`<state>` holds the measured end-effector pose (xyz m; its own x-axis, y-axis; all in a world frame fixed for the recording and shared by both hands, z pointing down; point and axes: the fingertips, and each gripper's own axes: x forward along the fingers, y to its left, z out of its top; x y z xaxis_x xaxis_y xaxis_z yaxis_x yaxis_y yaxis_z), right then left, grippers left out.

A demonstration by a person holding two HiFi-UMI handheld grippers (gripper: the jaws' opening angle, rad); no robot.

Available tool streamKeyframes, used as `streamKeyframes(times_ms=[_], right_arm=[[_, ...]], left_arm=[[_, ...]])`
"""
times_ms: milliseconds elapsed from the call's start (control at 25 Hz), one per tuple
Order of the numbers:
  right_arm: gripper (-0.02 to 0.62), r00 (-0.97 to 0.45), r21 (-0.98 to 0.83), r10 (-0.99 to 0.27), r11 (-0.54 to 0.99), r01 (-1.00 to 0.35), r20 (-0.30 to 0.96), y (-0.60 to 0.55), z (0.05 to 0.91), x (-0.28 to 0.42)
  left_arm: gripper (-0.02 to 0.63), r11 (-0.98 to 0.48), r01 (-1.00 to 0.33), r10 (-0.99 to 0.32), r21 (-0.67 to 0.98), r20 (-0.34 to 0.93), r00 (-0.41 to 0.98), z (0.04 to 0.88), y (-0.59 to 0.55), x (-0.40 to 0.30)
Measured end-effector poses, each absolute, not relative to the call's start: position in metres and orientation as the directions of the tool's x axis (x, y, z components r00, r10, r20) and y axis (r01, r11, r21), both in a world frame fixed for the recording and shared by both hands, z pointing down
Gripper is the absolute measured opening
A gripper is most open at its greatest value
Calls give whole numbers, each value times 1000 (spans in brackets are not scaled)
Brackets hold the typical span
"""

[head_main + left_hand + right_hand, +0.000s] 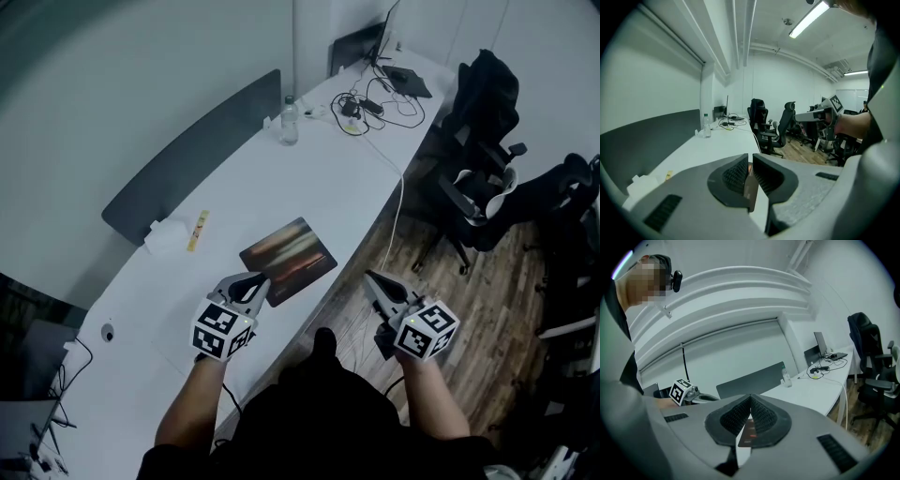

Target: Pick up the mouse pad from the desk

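Mouse pad (289,260) flat on the counter (309,159), near its front edge. I see left claw (260,280) pressed together just beside the pad's near corner, right claw (369,276) also pressed together, off the counter.

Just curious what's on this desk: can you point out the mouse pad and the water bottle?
Dark rectangular mouse pad with orange streaks (288,260): head view, middle of its top face.
Clear plastic water bottle (289,127): head view, middle of its body.
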<state>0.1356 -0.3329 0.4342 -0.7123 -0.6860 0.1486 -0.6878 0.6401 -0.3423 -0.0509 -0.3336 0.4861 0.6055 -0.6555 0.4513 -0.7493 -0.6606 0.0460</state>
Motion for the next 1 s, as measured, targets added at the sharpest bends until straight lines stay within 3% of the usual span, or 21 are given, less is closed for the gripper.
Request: streamKeyframes(times_ms=[80, 200, 480, 720, 1000], right_arm=[[5, -714, -356, -681, 635, -685, 159, -350, 444, 143], [5, -722, -375, -670, 632, -678, 175, -373, 456, 148], [5, -761, -408, -615, 653, -638, 205, -408, 482, 138], [3, -774, -428, -585, 652, -626, 242, -424, 506, 130], [4, -764, -446, -571, 624, -642, 301, -430, 536, 136]], left_arm=[[18, -658, -752, -646, 39, 484, 590, 498, -348, -46], [93, -658, -751, -620, 54, 528, 581, 515, -364, -37], [178, -666, -742, -560, 75, 606, 564, 559, -393, -26], [315, -665, -742, -511, 81, 675, 532, 595, -410, -23], [393, -729, -682, -412, 63, 755, 510, 638, -417, -11]])
